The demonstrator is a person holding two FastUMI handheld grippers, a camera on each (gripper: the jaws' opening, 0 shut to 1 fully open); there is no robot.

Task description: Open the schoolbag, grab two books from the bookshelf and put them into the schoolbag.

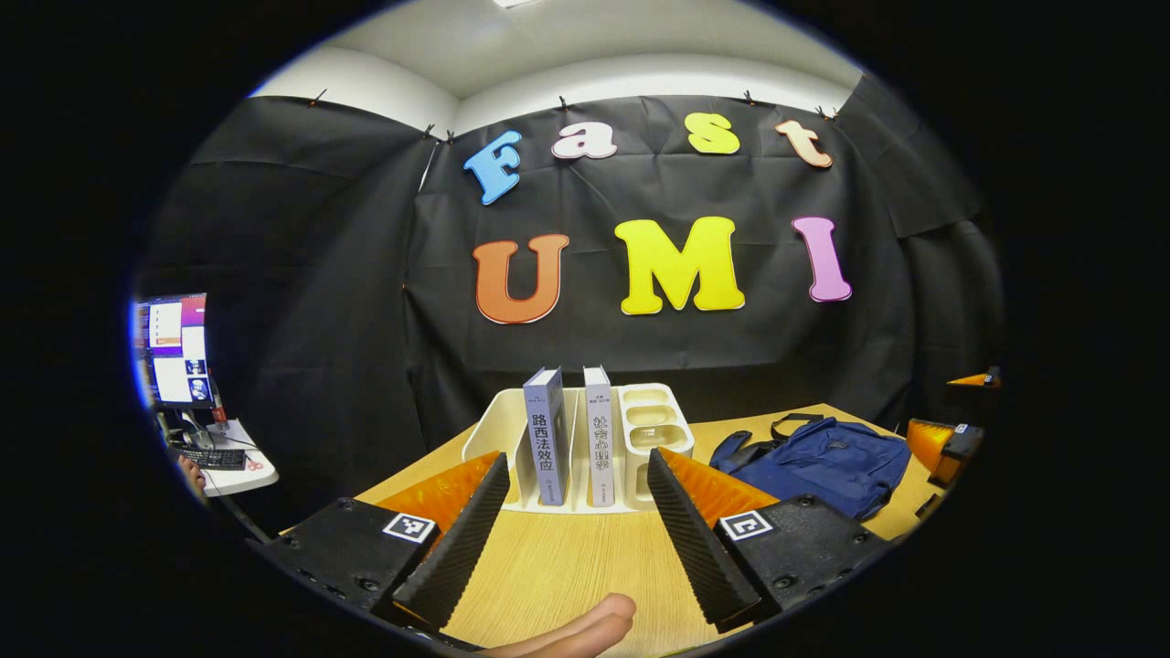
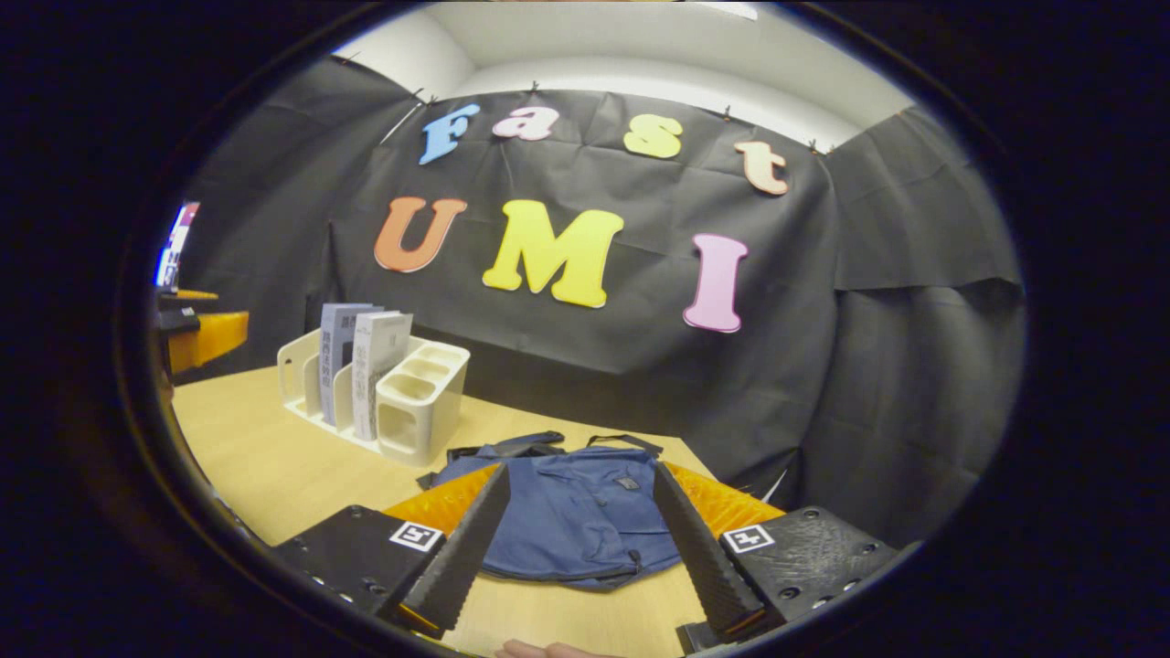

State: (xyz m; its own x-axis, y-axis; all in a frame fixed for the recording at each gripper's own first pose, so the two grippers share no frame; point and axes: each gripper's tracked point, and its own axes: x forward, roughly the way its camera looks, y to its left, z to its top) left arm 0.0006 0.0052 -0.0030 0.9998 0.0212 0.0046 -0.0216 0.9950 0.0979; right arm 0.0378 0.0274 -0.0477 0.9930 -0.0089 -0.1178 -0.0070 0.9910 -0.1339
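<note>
A white bookshelf (image 1: 585,498) stands on the wooden table with two upright books in it, a blue-grey book (image 1: 547,437) and a white book (image 1: 599,437). My left gripper (image 1: 578,535) is open, a short way in front of the books. To the right lies the blue schoolbag (image 1: 823,461), flat and zipped closed. In the right gripper view the schoolbag (image 2: 576,516) lies just ahead of my right gripper (image 2: 576,535), which is open above its near edge. The bookshelf (image 2: 416,402) with both books (image 2: 366,356) stands to the left.
The other gripper (image 1: 946,445) shows at the right edge of the left gripper view. A desk with a monitor (image 1: 174,347) and keyboard stands off to the left. A fingertip (image 1: 585,626) shows at the bottom. Black cloth walls close in behind the table (image 2: 265,457).
</note>
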